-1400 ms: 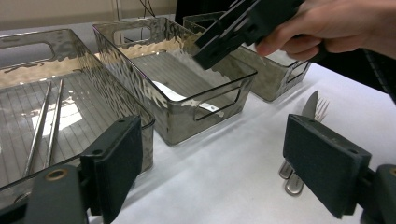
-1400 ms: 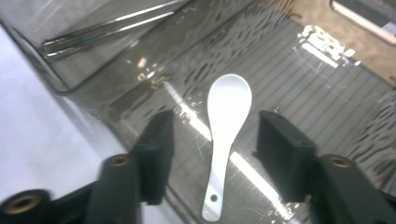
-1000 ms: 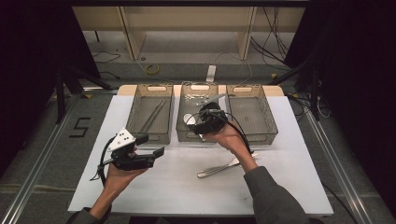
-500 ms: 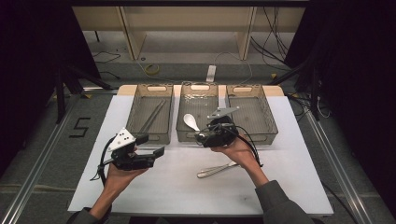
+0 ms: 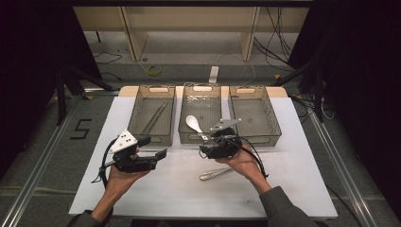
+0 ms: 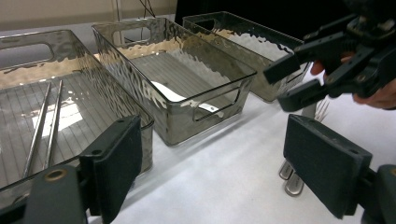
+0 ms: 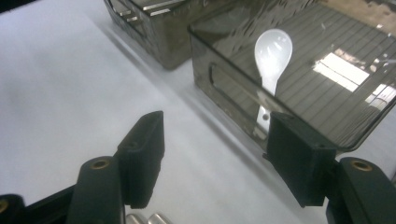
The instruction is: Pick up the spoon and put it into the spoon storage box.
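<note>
White spoon [image 5: 193, 123] in smoky-grey transparent middle bin [image 5: 202, 90], rippled walls, ribbed floor w/ fine lines. Table cover [image 5: 293, 189] is plain white. Silver cutlery [image 5: 215, 173] at centre bottom; silver chopsticks [image 5: 153, 117] in upper left. Both grippers black.

High view overhead facing forward, both gripper views low and close, sharing the middle bin [image 5: 203, 113].

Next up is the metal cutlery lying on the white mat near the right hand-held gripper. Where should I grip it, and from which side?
Take the metal cutlery by its handles, from above, with the right hand-held gripper, whose jaws are open and empty. The pieces lie flat on the white mat, so a side approach looks poor. The rounded handle ends lie together; set the jaws across them.
</note>
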